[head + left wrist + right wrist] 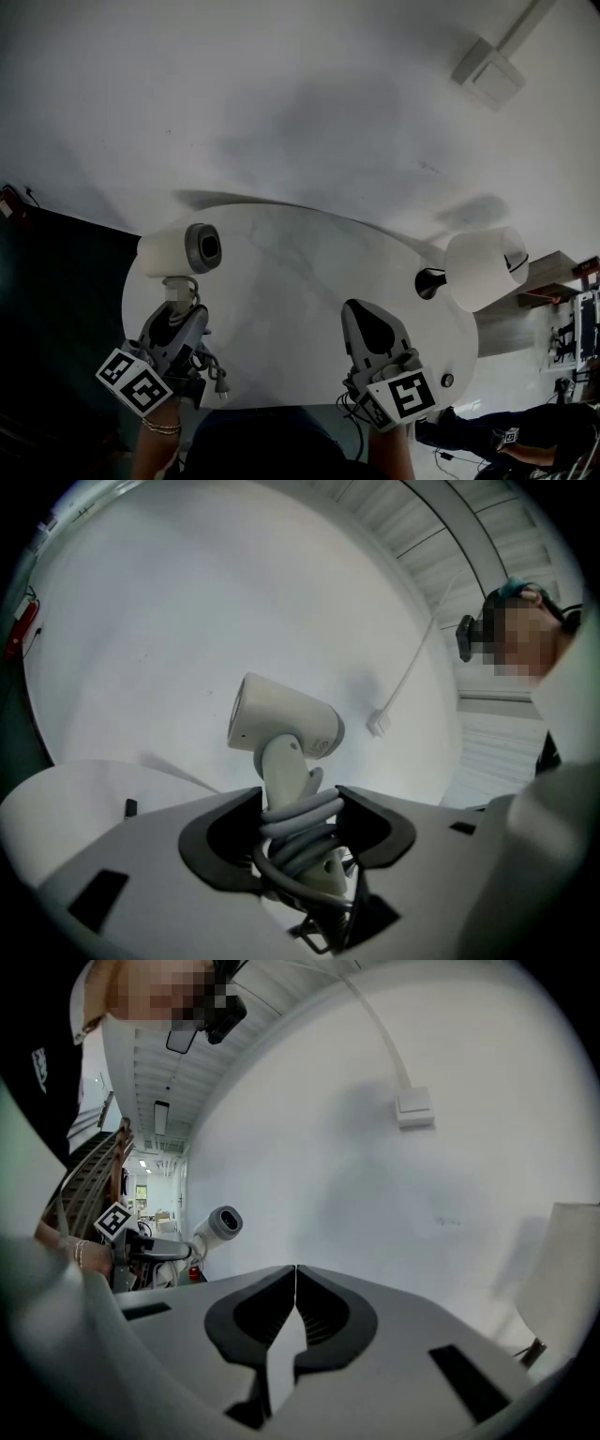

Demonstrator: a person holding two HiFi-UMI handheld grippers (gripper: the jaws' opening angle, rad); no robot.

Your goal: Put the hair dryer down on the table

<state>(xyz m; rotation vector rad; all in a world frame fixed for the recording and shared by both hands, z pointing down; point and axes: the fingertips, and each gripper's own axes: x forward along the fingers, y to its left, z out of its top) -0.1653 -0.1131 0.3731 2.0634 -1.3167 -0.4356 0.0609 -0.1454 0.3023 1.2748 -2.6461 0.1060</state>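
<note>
The white hair dryer (183, 250) has a grey nozzle and hangs over the left end of the white oval table (281, 281). My left gripper (178, 314) is shut on its handle from below. In the left gripper view, the hair dryer (286, 719) stands upright, and its grey cord (300, 822) is wound round the handle between the jaws of the left gripper (300, 803). The plug (222, 389) dangles below. My right gripper (361, 314) is shut and holds nothing, over the table's near right part. The right gripper (296, 1269) shows its tips touching, with the hair dryer (217, 1225) far to its left.
A lamp with a white shade (483, 267) stands at the table's right end, its shade (572, 1269) close on the right in the right gripper view. A white wall with a junction box (487, 70) lies behind the table. A person stands at the lower right (506, 436).
</note>
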